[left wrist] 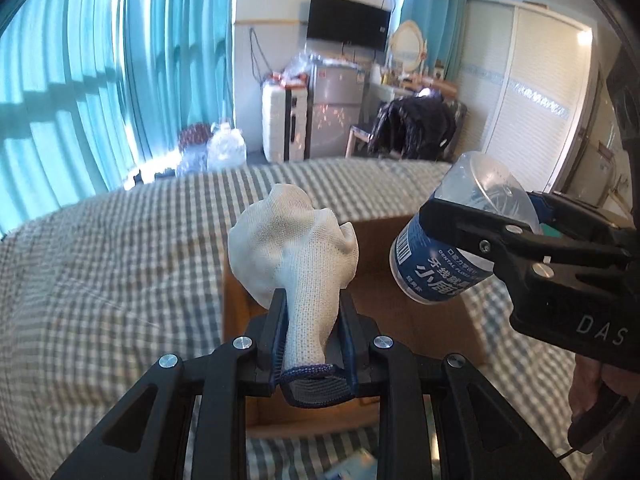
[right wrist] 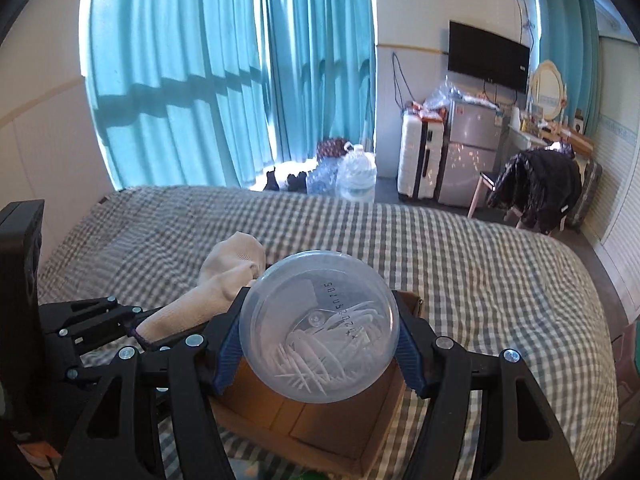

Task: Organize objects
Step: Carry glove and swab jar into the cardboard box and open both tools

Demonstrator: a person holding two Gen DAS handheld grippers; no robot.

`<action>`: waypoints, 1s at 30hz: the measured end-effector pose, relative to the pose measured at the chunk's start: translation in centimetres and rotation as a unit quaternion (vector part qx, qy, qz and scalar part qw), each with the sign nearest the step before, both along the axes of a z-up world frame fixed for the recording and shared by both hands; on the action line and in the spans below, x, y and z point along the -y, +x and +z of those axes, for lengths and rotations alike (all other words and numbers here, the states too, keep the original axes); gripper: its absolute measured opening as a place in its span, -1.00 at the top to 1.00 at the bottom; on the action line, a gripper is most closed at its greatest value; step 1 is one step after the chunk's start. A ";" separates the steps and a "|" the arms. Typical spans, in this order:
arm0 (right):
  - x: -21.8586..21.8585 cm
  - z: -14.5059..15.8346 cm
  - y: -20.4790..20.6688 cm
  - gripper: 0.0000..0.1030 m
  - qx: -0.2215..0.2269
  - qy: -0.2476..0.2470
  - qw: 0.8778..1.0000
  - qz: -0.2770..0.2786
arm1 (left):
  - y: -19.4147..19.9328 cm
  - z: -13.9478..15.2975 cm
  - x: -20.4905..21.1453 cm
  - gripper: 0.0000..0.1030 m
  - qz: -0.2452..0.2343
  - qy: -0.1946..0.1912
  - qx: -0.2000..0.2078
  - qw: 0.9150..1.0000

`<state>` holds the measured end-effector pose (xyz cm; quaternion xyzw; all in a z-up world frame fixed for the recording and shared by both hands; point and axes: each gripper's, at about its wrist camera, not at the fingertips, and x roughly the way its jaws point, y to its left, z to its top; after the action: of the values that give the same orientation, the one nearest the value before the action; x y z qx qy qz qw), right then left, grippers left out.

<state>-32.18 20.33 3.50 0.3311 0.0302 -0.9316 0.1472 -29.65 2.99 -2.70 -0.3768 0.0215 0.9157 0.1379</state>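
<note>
My left gripper (left wrist: 313, 320) is shut on a white sock (left wrist: 296, 248) with a dark blue cuff, held upright above an open cardboard box (left wrist: 400, 280) on the bed. My right gripper (right wrist: 318, 332) is shut on a clear round dental floss jar (right wrist: 319, 326) with a blue label, held over the same box (right wrist: 320, 428). The jar (left wrist: 444, 256) and the right gripper (left wrist: 472, 220) also show at the right of the left wrist view. The sock (right wrist: 224, 284) and the left gripper (right wrist: 132, 328) show at the left of the right wrist view. The box's inside is mostly hidden.
The box sits on a bed with a grey checked cover (left wrist: 100, 280). Beyond the bed are teal curtains (right wrist: 200, 80), water bottles (right wrist: 356, 172), a white suitcase (right wrist: 420, 160), a small fridge (right wrist: 472, 160) and a chair draped with dark clothes (right wrist: 536, 188).
</note>
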 end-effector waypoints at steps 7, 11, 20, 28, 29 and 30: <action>-1.2 -5.8 -3.0 -0.25 0.044 0.009 0.999 -0.005 | -1.9 -5.0 -1.3 0.53 -0.022 -0.022 0.016 0.999; -2.6 -5.8 -2.8 -0.48 0.045 -0.036 0.998 -0.004 | -1.7 -5.6 -1.6 0.32 -0.021 -0.035 0.014 0.999; -3.8 2.6 3.9 -0.77 -0.028 -0.021 0.999 -0.024 | 3.2 0.3 0.9 -0.70 0.021 0.003 -0.005 1.000; -3.0 9.9 13.3 -0.88 -0.069 0.026 0.997 -0.014 | 10.1 7.6 2.1 -0.95 0.045 -0.007 -0.053 0.998; -2.9 10.4 14.5 -0.88 -0.070 0.030 0.997 -0.009 | 11.0 8.1 2.2 -0.95 0.051 -0.012 -0.053 0.997; -2.9 10.7 15.7 -0.88 -0.073 0.033 0.997 -0.006 | 11.6 8.4 2.3 -0.97 0.056 -0.016 -0.051 0.997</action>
<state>-16.51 23.28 14.20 0.2672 0.0696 -0.9525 0.1283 -18.05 0.74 5.74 -0.3327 0.0217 0.9395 0.0787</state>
